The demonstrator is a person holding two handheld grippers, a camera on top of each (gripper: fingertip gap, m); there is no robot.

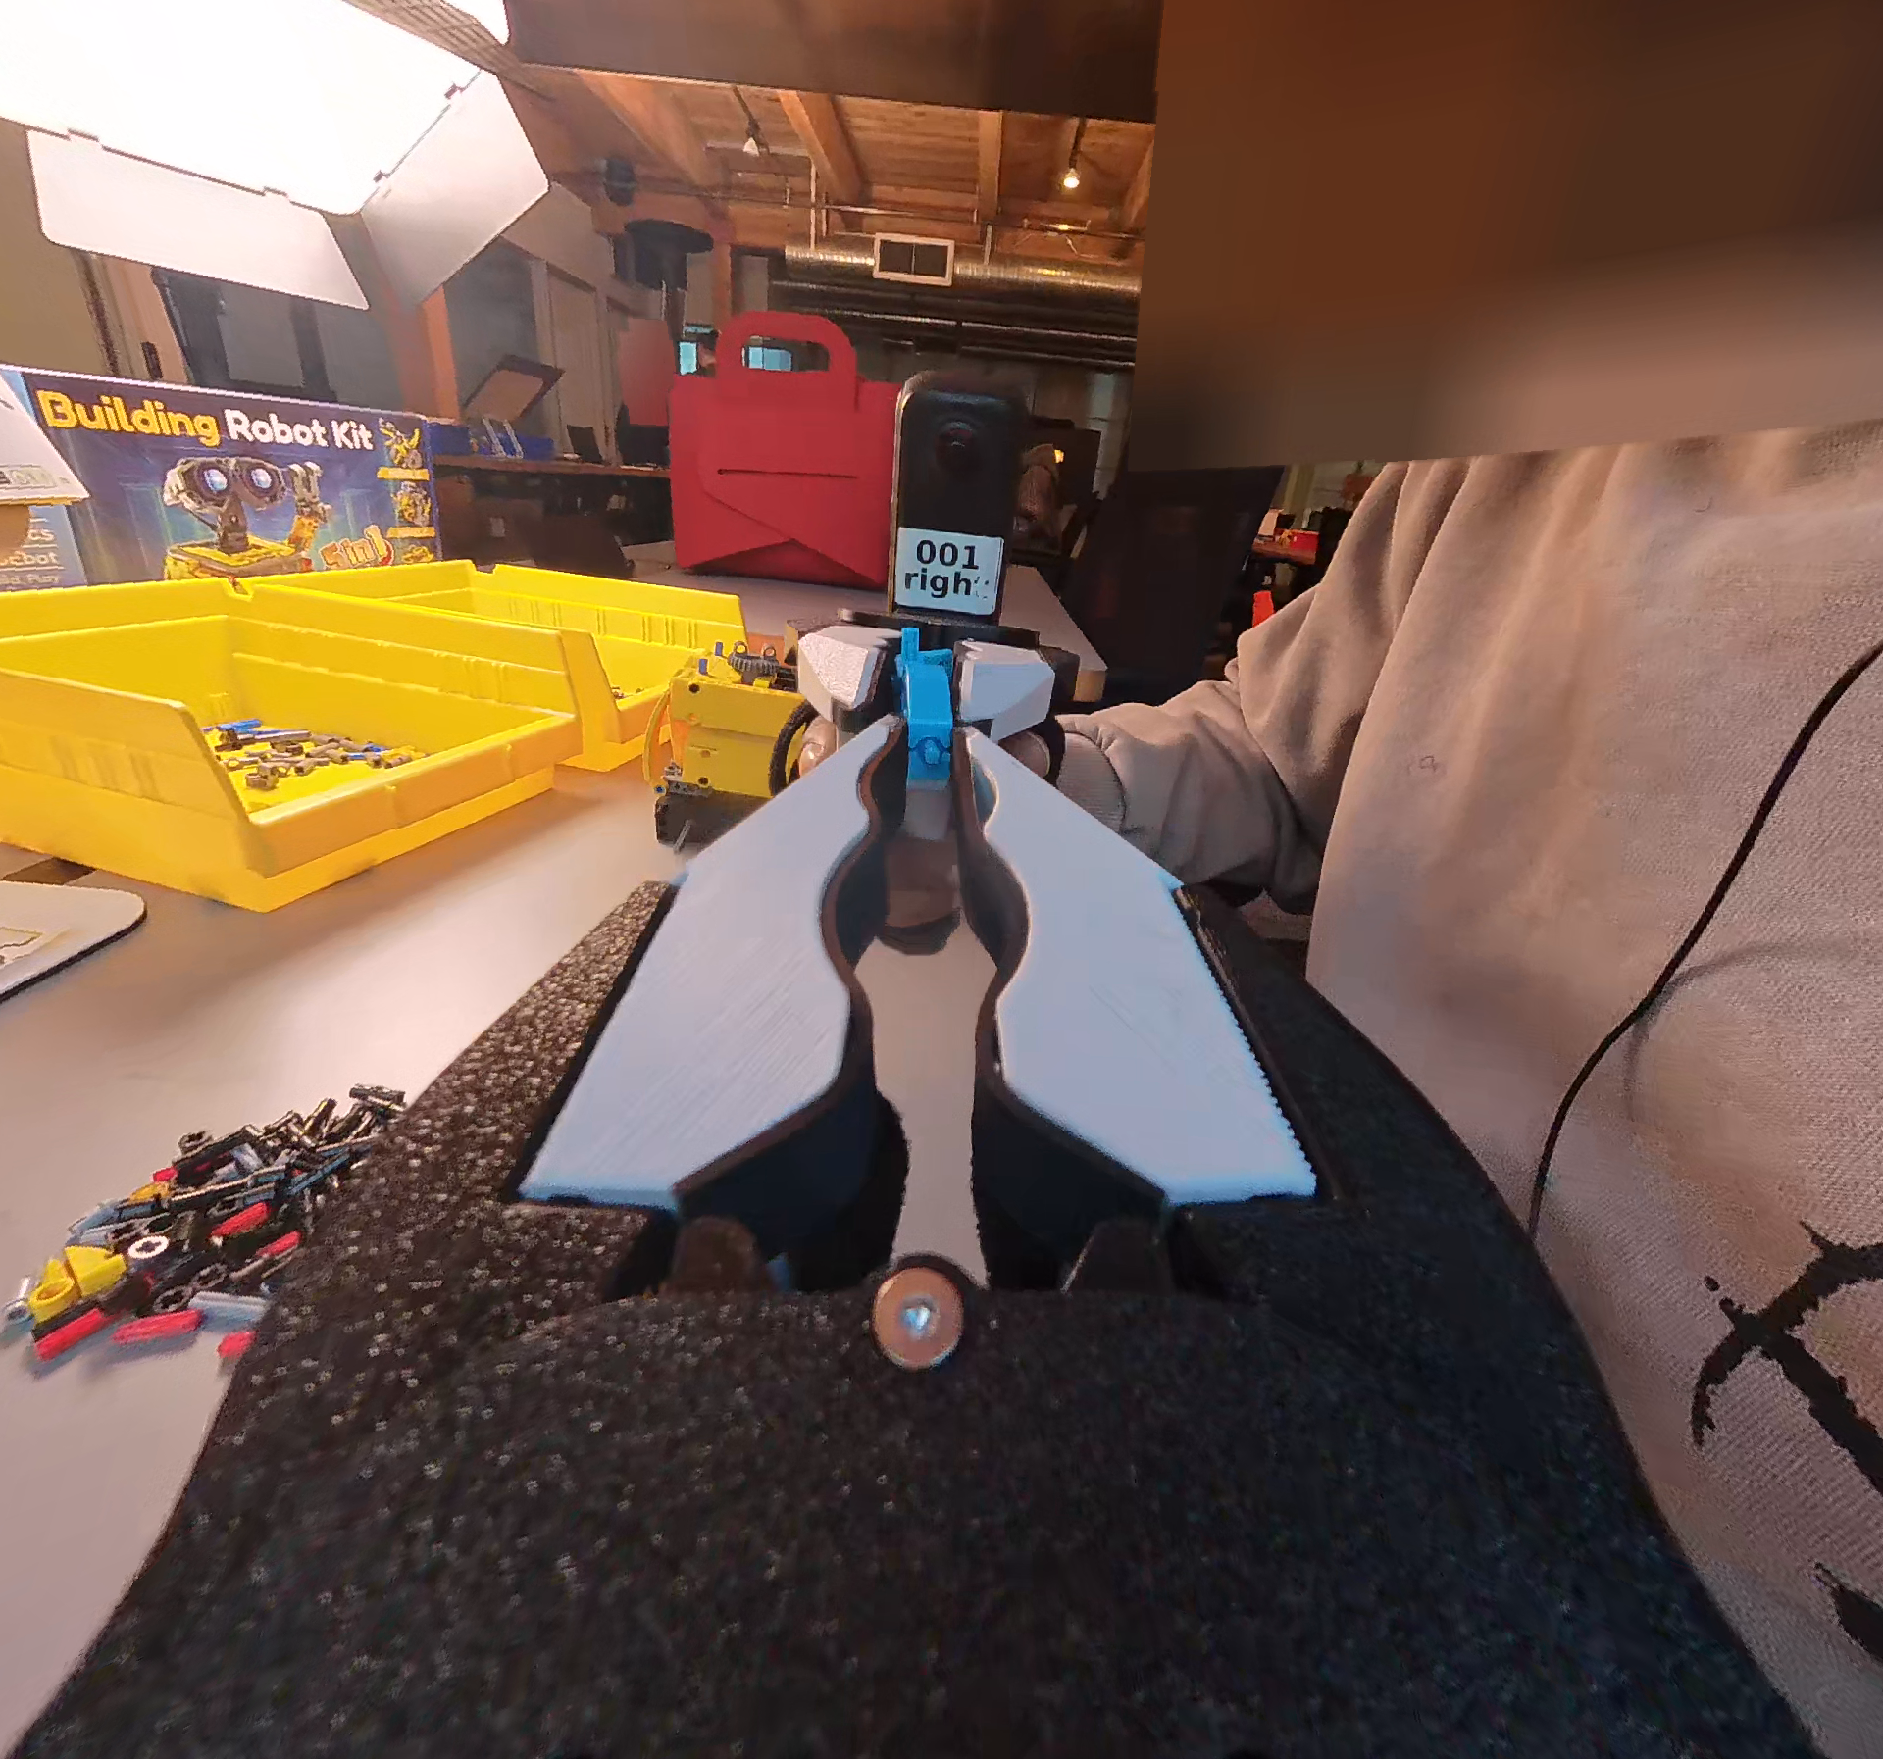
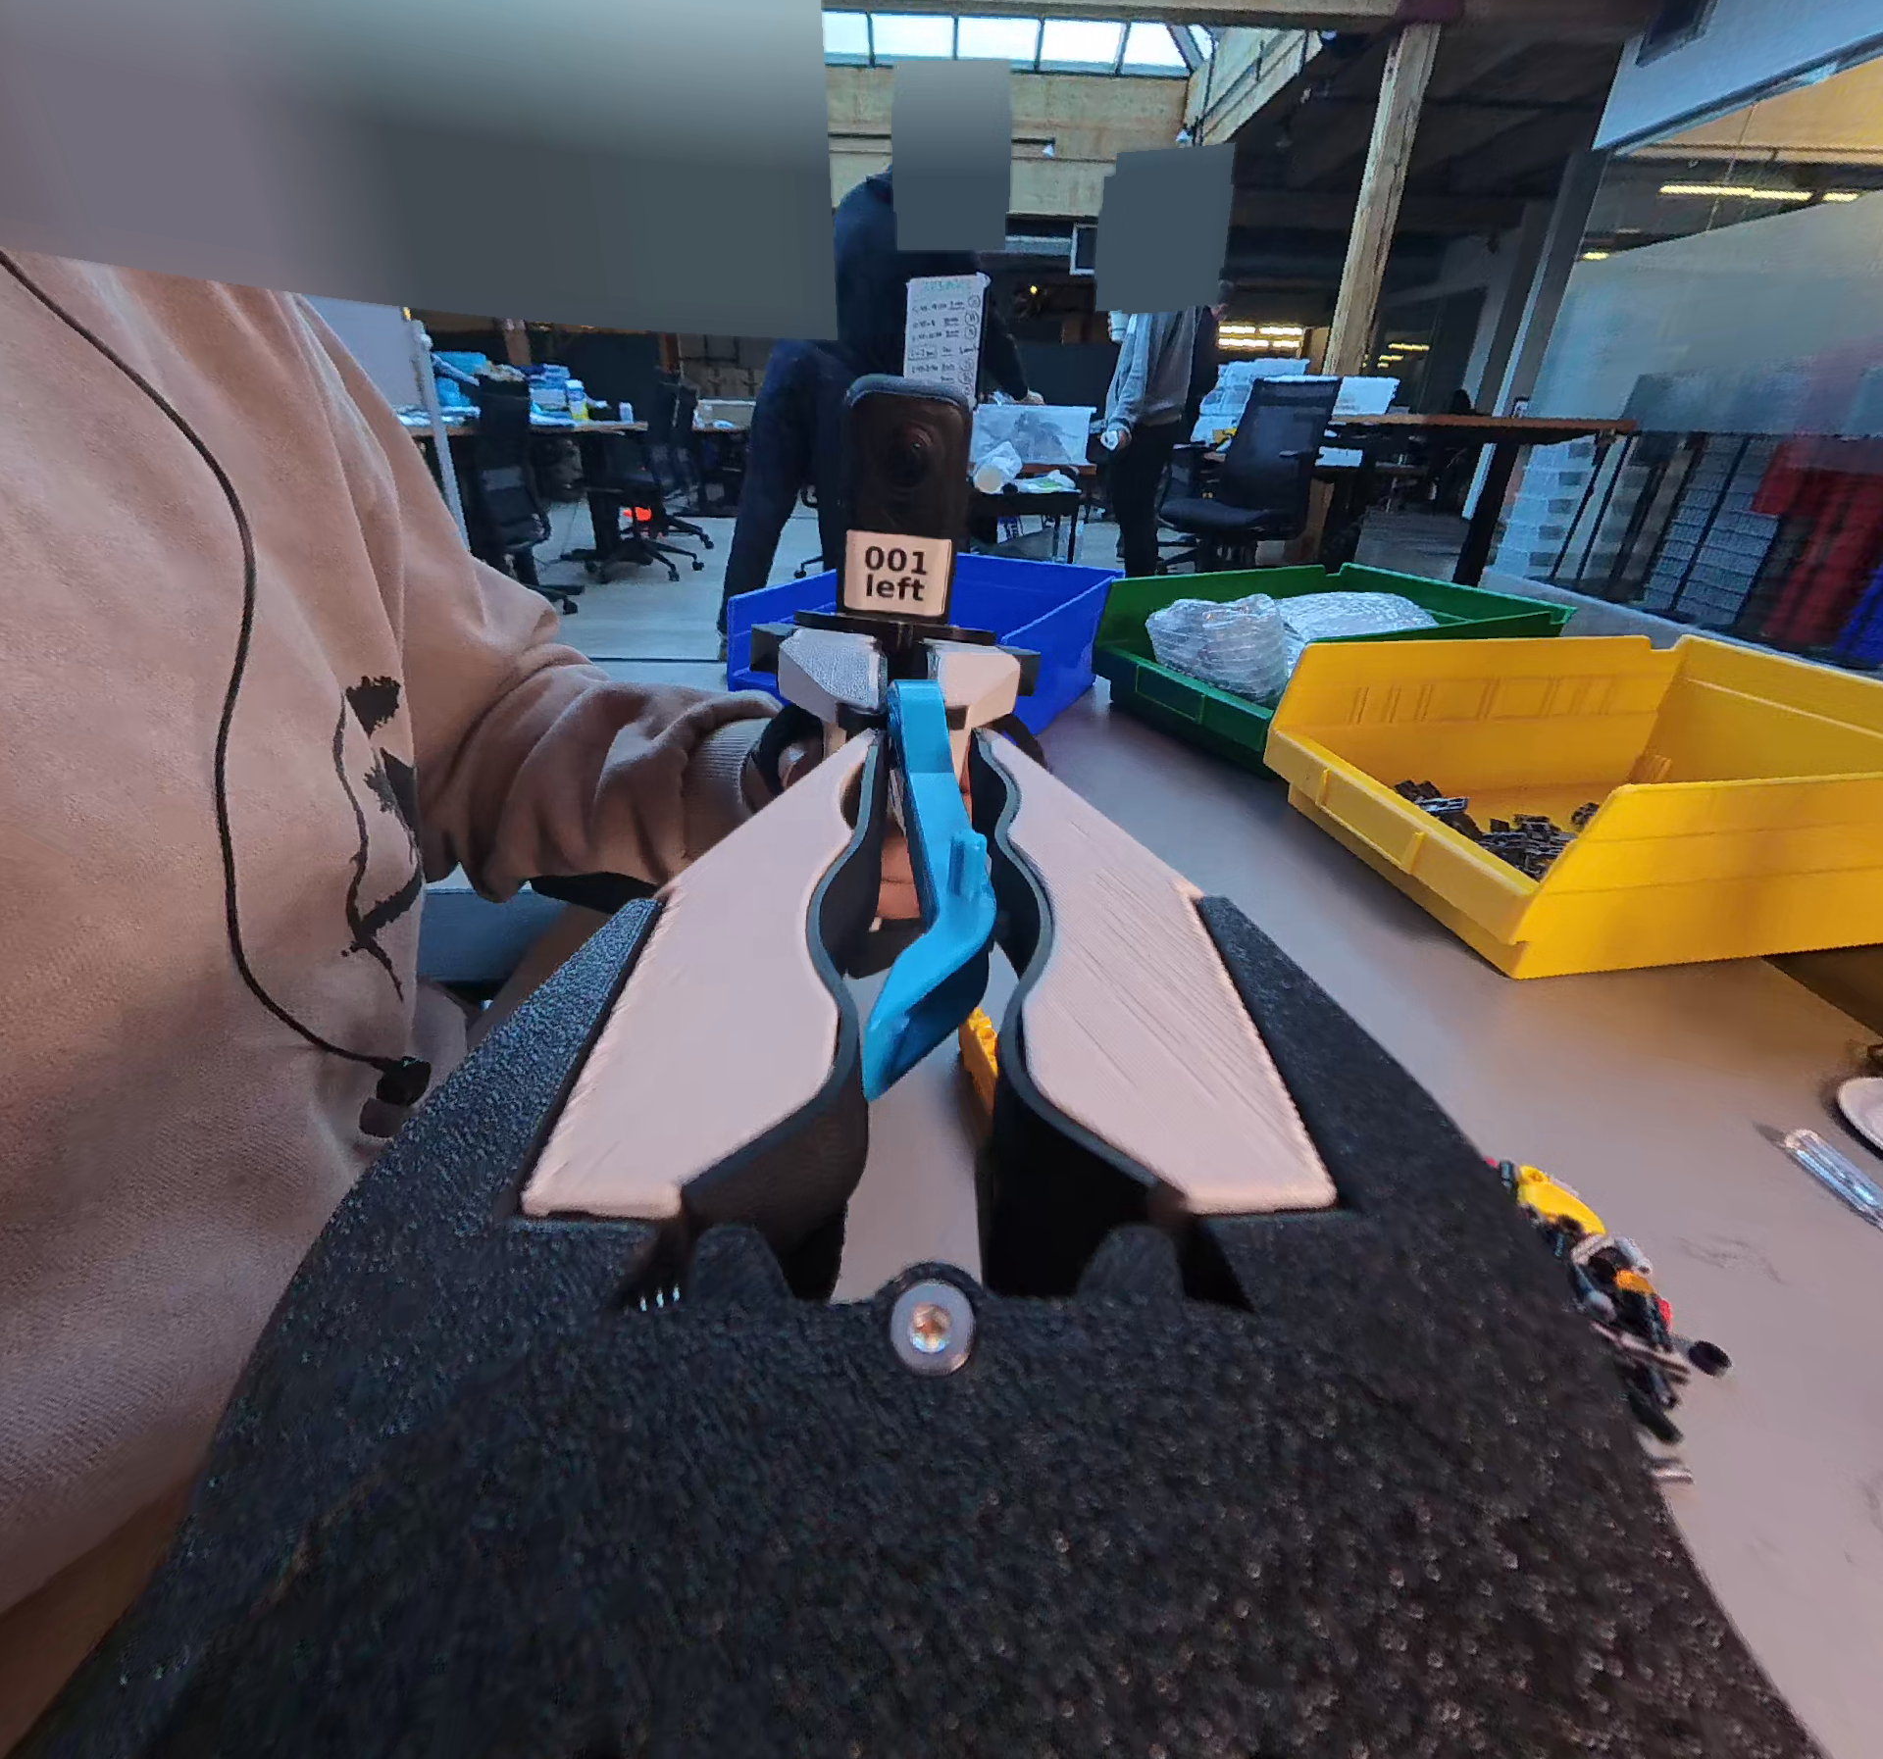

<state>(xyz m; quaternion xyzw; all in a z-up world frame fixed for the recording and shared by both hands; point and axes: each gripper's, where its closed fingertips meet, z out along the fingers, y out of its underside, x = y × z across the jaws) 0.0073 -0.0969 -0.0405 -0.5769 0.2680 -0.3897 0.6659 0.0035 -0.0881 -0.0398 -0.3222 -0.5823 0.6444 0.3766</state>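
Note:
A blue plastic piece point(image 1: 925, 722) hangs in the air between my two grippers, which face each other tip to tip above the grey table point(image 1: 306, 997). My left gripper point(image 1: 922, 758) is shut on one end of it. My right gripper point(image 1: 922, 681) faces it and grips the same piece. In the right wrist view the blue piece point(image 2: 932, 854) is long and curved. It runs back between the fingers of my right gripper point(image 2: 922, 753), which is shut on it. Its far end meets my left gripper point(image 2: 902, 691).
Yellow bins point(image 1: 306, 742) with small parts, a part-built yellow model point(image 1: 713, 722), a kit box point(image 1: 224, 477) and a red bag point(image 1: 785, 477) stand on the left. Loose pieces point(image 1: 204, 1211) lie near. A blue bin point(image 2: 1039, 610), green bin point(image 2: 1172, 681) and yellow bin point(image 2: 1528, 793) stand on the right. The person's torso point(image 1: 1528, 895) is close. Only a small space, under 4 cm, lies between the two pairs of fingers.

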